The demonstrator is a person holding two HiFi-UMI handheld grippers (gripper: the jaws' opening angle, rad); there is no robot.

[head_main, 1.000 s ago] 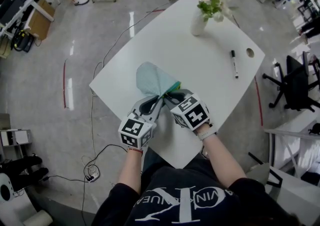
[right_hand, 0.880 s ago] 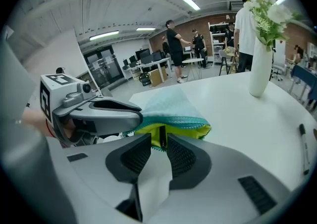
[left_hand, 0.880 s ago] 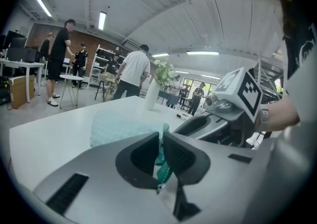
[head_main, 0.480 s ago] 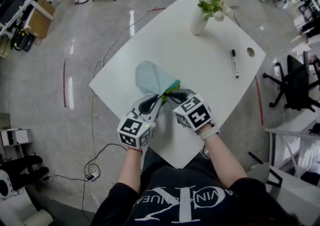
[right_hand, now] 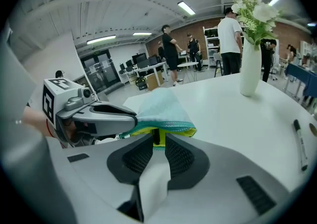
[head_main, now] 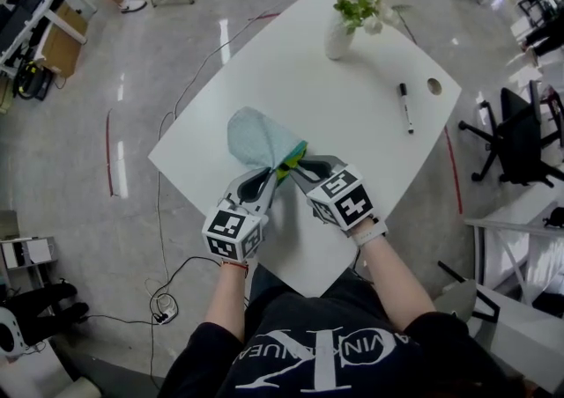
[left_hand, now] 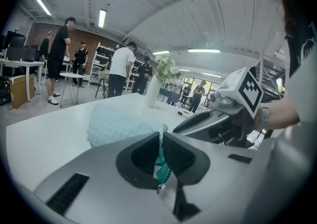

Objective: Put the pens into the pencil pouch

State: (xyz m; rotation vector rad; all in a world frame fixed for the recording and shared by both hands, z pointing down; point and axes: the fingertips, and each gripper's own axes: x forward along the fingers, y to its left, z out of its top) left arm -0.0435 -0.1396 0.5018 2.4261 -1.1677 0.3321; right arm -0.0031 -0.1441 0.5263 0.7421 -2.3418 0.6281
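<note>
A pale teal pencil pouch [head_main: 258, 136] with a yellow lining lies on the white table [head_main: 352, 132], its mouth toward me. My left gripper [head_main: 278, 175] is shut on the mouth's left edge, with teal fabric pinched between the pads [left_hand: 161, 138]. At the mouth's right edge, my right gripper [head_main: 296, 164] has the yellow-lined rim and a small dark tab between its jaws [right_hand: 159, 138], which are opening. The pouch [right_hand: 161, 109] hangs between both grippers. One black pen [head_main: 404, 108] lies far off on the right of the table; the same pen [right_hand: 298, 143] shows in the right gripper view.
A white vase with flowers [head_main: 338, 31] stands at the table's far corner. A round hole [head_main: 434, 85] is in the tabletop near the pen. A black office chair [head_main: 520, 136] is to the right. Cables run over the floor on the left. People stand beyond the table.
Both grippers stay at the pouch's mouth and the pen has not moved. Only the head view has shifted a little.
</note>
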